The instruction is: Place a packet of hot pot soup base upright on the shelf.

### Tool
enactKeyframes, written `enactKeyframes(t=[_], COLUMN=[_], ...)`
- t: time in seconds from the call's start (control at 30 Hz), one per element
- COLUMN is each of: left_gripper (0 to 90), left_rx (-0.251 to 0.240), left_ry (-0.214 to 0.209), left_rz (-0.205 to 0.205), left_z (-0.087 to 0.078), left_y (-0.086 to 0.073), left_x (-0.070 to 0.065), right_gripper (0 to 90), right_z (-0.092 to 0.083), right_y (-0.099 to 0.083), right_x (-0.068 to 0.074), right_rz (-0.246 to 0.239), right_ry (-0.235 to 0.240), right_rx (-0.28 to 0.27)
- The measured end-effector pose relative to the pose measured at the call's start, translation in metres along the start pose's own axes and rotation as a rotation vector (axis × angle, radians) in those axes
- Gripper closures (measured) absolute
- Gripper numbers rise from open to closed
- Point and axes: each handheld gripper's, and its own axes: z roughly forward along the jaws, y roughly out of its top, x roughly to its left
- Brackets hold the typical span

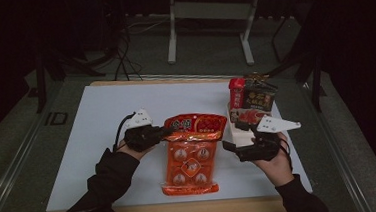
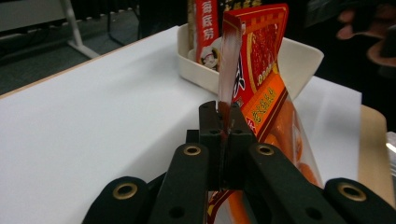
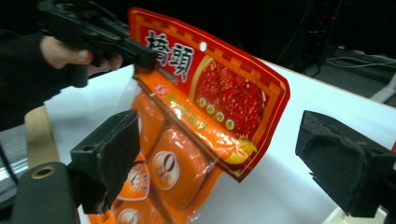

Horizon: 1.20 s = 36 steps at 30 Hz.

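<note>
- The orange-and-red snack bag point(image 1: 191, 153) serves as the landmark: it lies lengthwise on the white bench point(image 1: 103, 142) close to the near edge, its lower part flat and its red header raised off the surface.
- The left tool point(image 1: 164, 132) sits just left of the bag's header; in the left gripper view its jaws are pressed together on the header's edge point(image 2: 229, 70), pinching the thin film between the pads.
- The right tool point(image 1: 231, 145) hovers just right of the bag, at about mid-length; in the right gripper view its jaws stand spread wide, one pad on each side of the frame, with the bag point(image 3: 210, 107) lying beyond them and not touched by either pad.
- Beyond the bag's right corner stands a cream tray point(image 2: 299, 56) against the bench's far right side, holding upright packets point(image 1: 250, 96), one red and one dark.
</note>
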Motion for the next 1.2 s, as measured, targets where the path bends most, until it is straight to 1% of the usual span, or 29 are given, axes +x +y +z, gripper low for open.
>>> enactKeyframes(t=[0.03,0.1,0.17,0.23,0.27,0.3,0.33,0.37,0.4,0.47,0.5,0.53,0.57,0.6,0.63,0.7,0.73,0.77,0.8,0.87,0.9,0.93,0.97,1.0,1.03,1.07,1.1,1.17,1.2], left_gripper=[89.5,89.5,89.5,89.5,89.5,89.5,89.5,89.6,89.5,89.6,89.5,89.5,89.5,89.5,89.5,89.4,89.3,89.2,89.2,89.1,89.1,89.0,89.0,89.0,89.0,88.9,88.9,88.7,88.6], left_rx=[-0.01,-0.032,-0.043,-0.055,-0.068,-0.083,-0.091,-0.104,-0.11,-0.12,-0.12,-0.119,-0.122,-0.12,-0.122,-0.125,-0.129,-0.13,-0.128,-0.12,-0.117,-0.114,-0.107,-0.105,-0.106,-0.101,-0.099,-0.101,-0.102], left_ry=[-0.008,-0.041,-0.066,-0.08,-0.101,-0.111,-0.122,-0.141,-0.144,-0.157,-0.161,-0.165,-0.165,-0.167,-0.167,-0.175,-0.175,-0.176,-0.174,-0.159,-0.15,-0.142,-0.127,-0.12,-0.111,-0.096,-0.092,-0.073,-0.07], left_rz=[0.007,0.012,0.011,0.021,0.028,0.046,0.049,0.054,0.06,0.068,0.065,0.067,0.075,0.07,0.072,0.064,0.07,0.063,0.06,0.059,0.063,0.065,0.065,0.064,0.063,0.055,0.044,0.049,0.037], left_z=[-0.001,-0.003,-0.005,-0.006,-0.007,-0.008,-0.01,-0.01,-0.011,-0.012,-0.012,-0.013,-0.014,-0.014,-0.014,-0.015,-0.015,-0.015,-0.016,-0.016,-0.016,-0.017,-0.017,-0.017,-0.017,-0.017,-0.018,-0.018,-0.019], left_y=[0.0,0.0,0.0,-0.001,-0.001,-0.002,-0.002,-0.002,-0.002,-0.002,-0.003,-0.002,-0.003,-0.003,-0.003,-0.004,-0.004,-0.004,-0.004,-0.003,-0.003,-0.003,-0.002,-0.002,-0.003,-0.003,-0.003,-0.005,-0.007], left_x=[-0.001,-0.002,-0.001,-0.002,-0.002,-0.003,-0.004,-0.005,-0.005,-0.007,-0.007,-0.007,-0.008,-0.007,-0.008,-0.008,-0.009,-0.009,-0.01,-0.012,-0.013,-0.015,-0.016,-0.017,-0.018,-0.019,-0.019,-0.019,-0.019], right_gripper=[14.3,14.9,14.9,14.8,14.8,14.8,14.8,14.9,14.9,17.5,18.3,18.7,23.0,25.9,28.4,38.8,42.7,47.7,51.5,57.8,65.6,69.9,77.5,87.3,89.5,89.9,90.0,90.0,90.0], right_z=[0.003,0.007,0.011,0.013,0.013,0.013,0.014,0.015,0.016,0.02,0.022,0.024,0.026,0.027,0.028,0.031,0.031,0.031,0.031,0.032,0.033,0.033,0.033,0.033,0.033,0.033,0.033,0.031,0.031], right_y=[0.0,0.001,0.001,0.002,0.002,0.002,0.002,0.002,0.002,0.0,-0.001,-0.002,-0.004,-0.005,-0.006,-0.008,-0.009,-0.009,-0.009,-0.01,-0.011,-0.011,-0.011,-0.012,-0.011,-0.01,-0.008,-0.005,-0.003], right_x=[0.0,0.001,0.001,0.001,0.001,0.0,0.0,-0.001,-0.002,-0.002,-0.003,-0.002,-0.002,-0.002,-0.002,-0.003,-0.003,-0.003,-0.003,-0.001,-0.001,0.0,-0.001,-0.002,-0.001,0.001,0.003,0.009,0.011], right_rz=[0.001,0.0,0.003,0.002,-0.002,0.0,0.0,0.001,0.009,0.01,0.015,0.014,0.017,0.026,0.03,0.043,0.048,0.056,0.062,0.045,0.038,0.036,0.052,0.069,0.073,0.06,0.047,0.013,0.002], right_ry=[0.006,0.011,0.002,-0.008,-0.015,-0.012,-0.015,-0.01,0.01,0.027,0.049,0.055,0.072,0.1,0.108,0.155,0.159,0.183,0.193,0.196,0.195,0.191,0.205,0.237,0.235,0.222,0.216,0.198,0.195], right_rx=[0.002,0.005,-0.003,-0.017,-0.026,-0.025,-0.021,-0.019,-0.013,0.002,0.011,0.016,0.019,0.024,0.021,0.029,0.024,0.028,0.033,0.05,0.064,0.071,0.066,0.062,0.067,0.076,0.082,0.093,0.094])
